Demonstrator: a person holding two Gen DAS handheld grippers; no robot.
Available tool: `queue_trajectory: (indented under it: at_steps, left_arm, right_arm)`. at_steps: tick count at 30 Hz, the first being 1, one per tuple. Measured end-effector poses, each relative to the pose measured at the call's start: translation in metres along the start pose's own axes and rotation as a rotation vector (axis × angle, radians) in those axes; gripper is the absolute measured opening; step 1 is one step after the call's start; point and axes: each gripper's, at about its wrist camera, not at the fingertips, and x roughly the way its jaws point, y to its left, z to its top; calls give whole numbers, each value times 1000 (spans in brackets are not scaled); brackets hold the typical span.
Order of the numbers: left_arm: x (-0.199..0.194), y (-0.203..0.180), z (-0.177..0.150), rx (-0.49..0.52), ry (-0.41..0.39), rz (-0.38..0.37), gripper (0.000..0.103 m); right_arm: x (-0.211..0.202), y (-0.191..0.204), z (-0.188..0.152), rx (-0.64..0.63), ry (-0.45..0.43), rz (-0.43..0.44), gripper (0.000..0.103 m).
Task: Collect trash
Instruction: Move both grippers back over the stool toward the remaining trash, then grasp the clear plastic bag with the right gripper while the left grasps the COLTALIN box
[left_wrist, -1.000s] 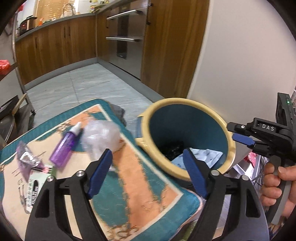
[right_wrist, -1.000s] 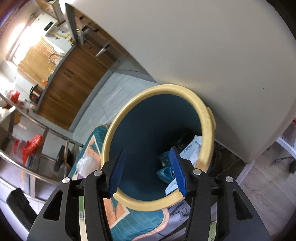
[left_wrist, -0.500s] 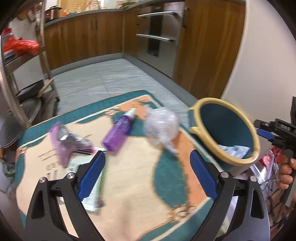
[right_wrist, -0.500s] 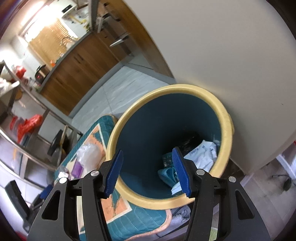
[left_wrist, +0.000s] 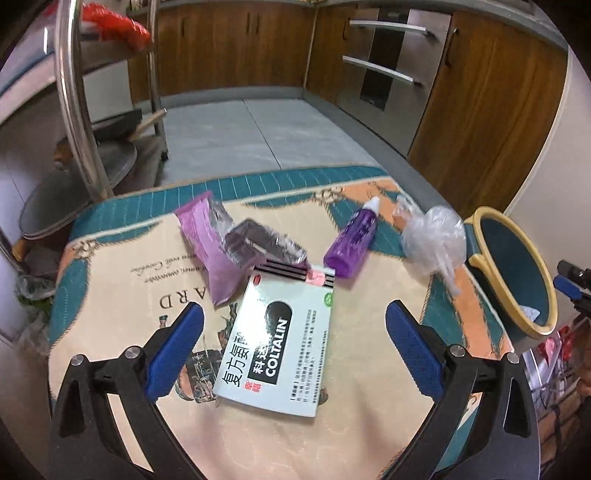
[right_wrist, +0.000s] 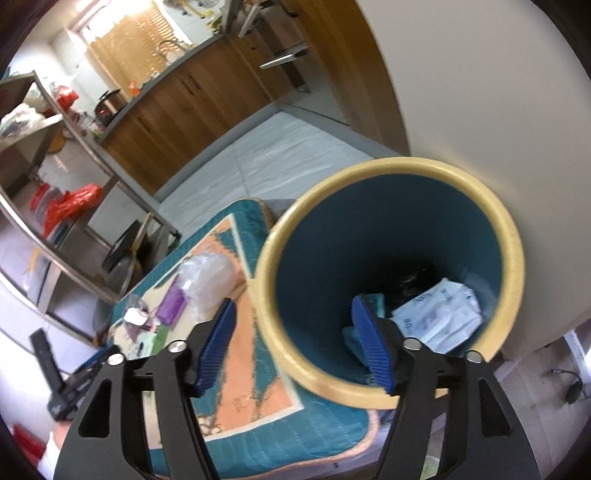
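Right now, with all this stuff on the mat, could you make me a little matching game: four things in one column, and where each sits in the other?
Things:
1. Coltalin box
2. purple bottle
3. clear plastic bag
4. white packet

Places:
A. inside the bin
B. closest to the bin, on the mat
C. between the open left gripper's fingers
D. between box and bag

Pairs: 1-C, 2-D, 3-B, 4-A

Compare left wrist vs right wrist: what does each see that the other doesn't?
Left wrist only: readable COLTALIN box between the open left gripper, pink wrapper beside it.
Right wrist only: inside the bin, a white packet, seen past the open right gripper.
Both: cloth, purple bottle, plastic wad, bin.
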Motion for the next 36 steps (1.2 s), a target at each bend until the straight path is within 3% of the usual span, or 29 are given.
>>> queue_trajectory:
  at_steps: [11,13,17,18,26,34,36]
  left_arm:
    - [43,0,-10,131,122,35,97]
    - [47,-2,-13,148,125,31,94]
    - [55,-2,-18,146,154,22,73]
    - [55,-2,-19,143,151,20,73]
    - [49,4,-22,120,152,-14,72]
    - [33,4,-35,117,205,-33,72]
    - [30,2,-39,126,209,-25,72]
  right_arm:
    - [24,65,-2,-221,36,-5,74]
    - [34,78,0,-260,46,-5,74]
    - [57,99,4,-318,75,-4,74]
    - [66,104,5,-331,88,-5,74]
    - [111,121,13,-345,147,-15,74]
    - [148,122,17,-341,203,-36,74]
    - [152,123,15,-341,213,-33,67]
